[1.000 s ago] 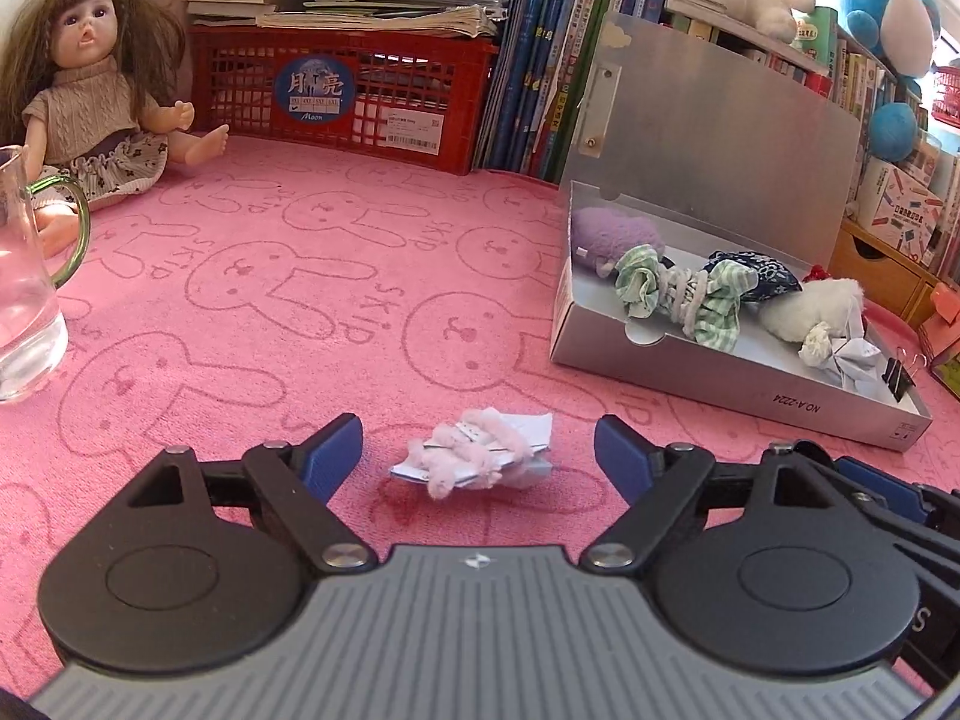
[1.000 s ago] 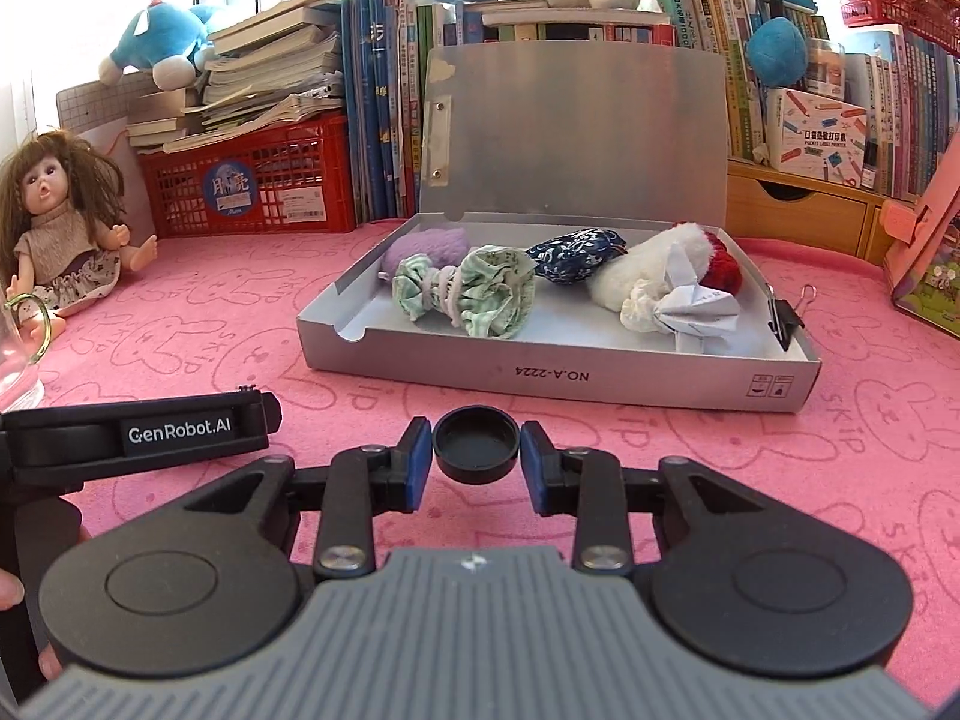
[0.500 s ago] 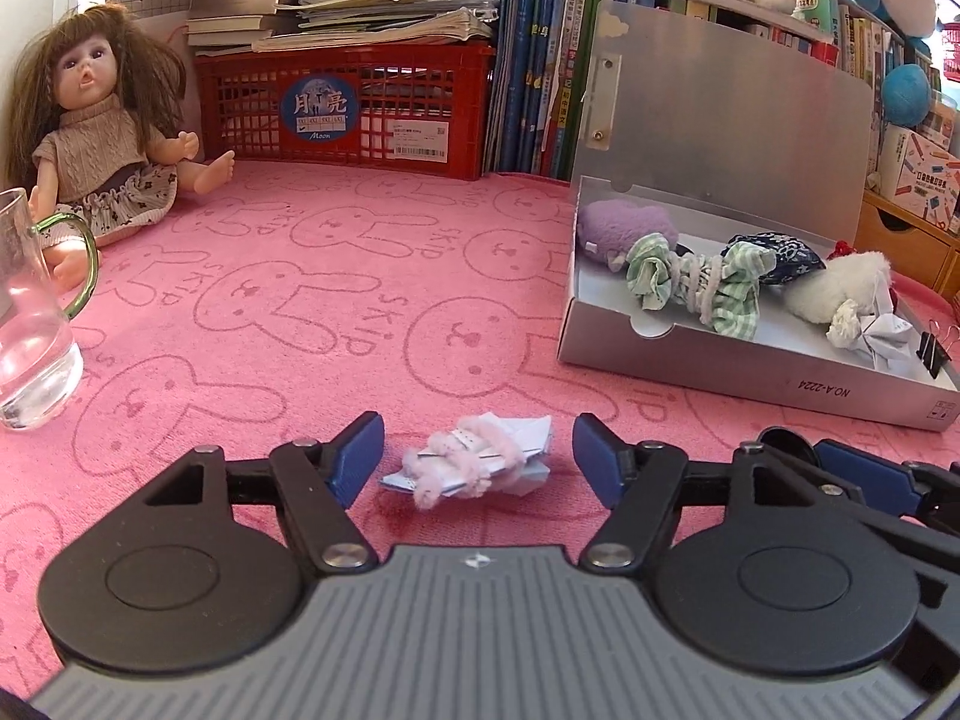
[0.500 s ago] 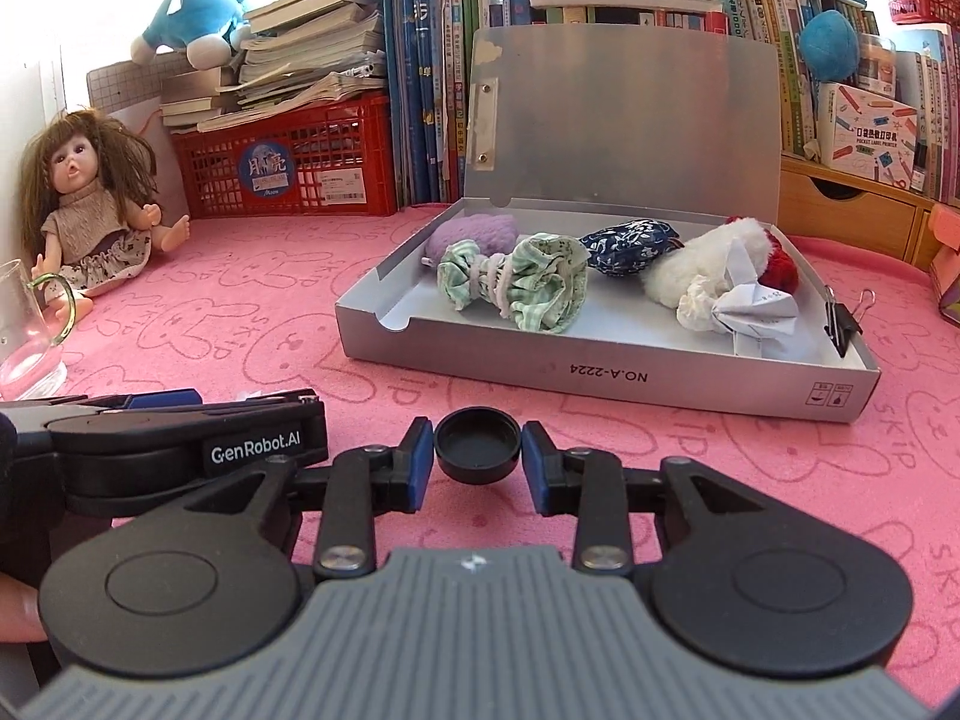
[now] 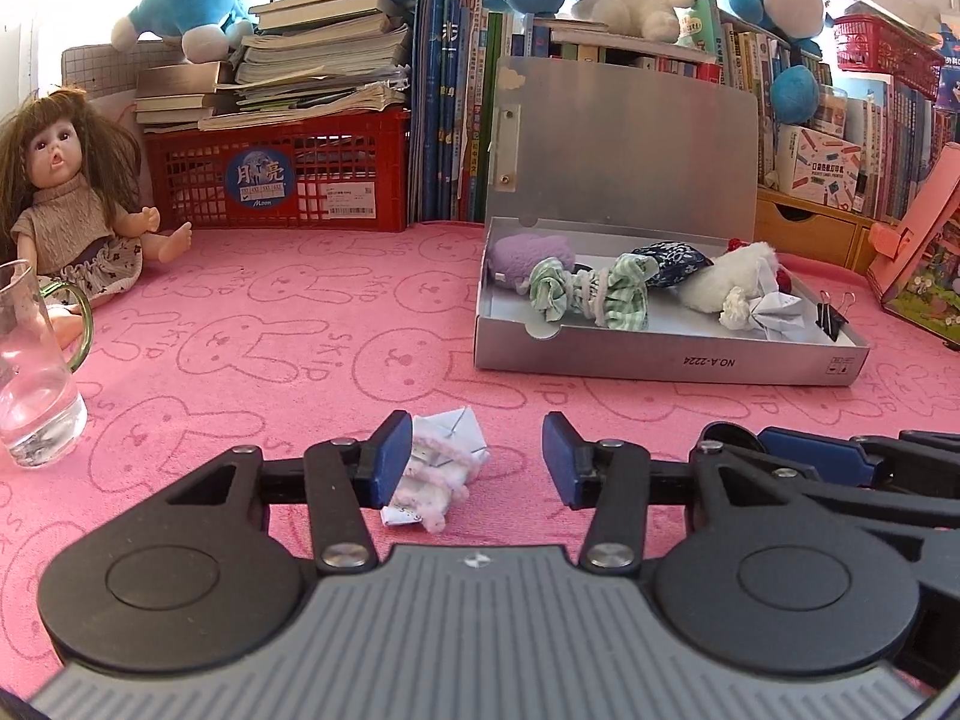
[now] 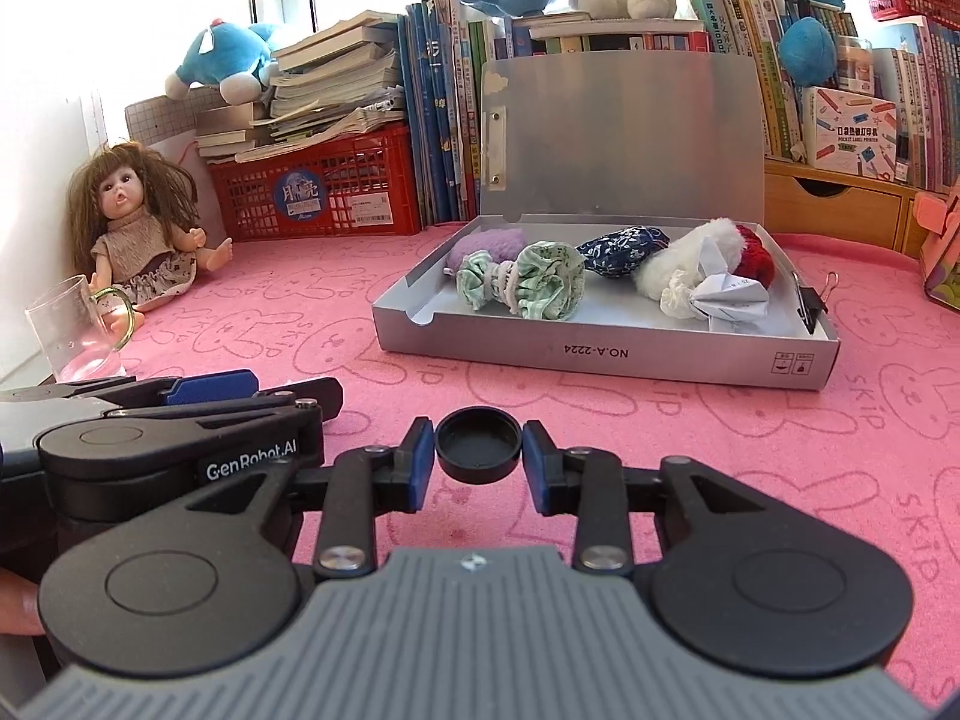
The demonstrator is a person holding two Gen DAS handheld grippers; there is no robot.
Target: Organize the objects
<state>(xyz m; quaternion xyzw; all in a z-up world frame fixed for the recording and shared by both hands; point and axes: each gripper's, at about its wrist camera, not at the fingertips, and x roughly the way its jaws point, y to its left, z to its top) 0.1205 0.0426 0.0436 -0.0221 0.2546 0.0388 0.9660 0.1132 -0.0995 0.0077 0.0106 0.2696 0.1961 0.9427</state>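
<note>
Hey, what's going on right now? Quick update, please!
Right gripper shut on black cap. Left gripper open around pink fuzzy bundle. Silver box open ahead, path clear.

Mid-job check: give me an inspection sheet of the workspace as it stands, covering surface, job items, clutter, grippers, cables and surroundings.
Surface: pink bunny-print cloth, flat.
Job's things: open grey cardboard box holds a green checked scrunchie, a purple fuzzy one, a navy patterned one, a white fluffy one, folded paper and a black binder clip. Small pink fluffy item on white paper lies on the cloth. Round black cap.
Clutter: clear glass mug with green handle; brown-haired doll.
Grippers: left gripper open, its left finger against the pink item; right gripper shut on the cap.
Cables: nothing seen.
Surroundings: red plastic crate, books, plush toys.
</note>
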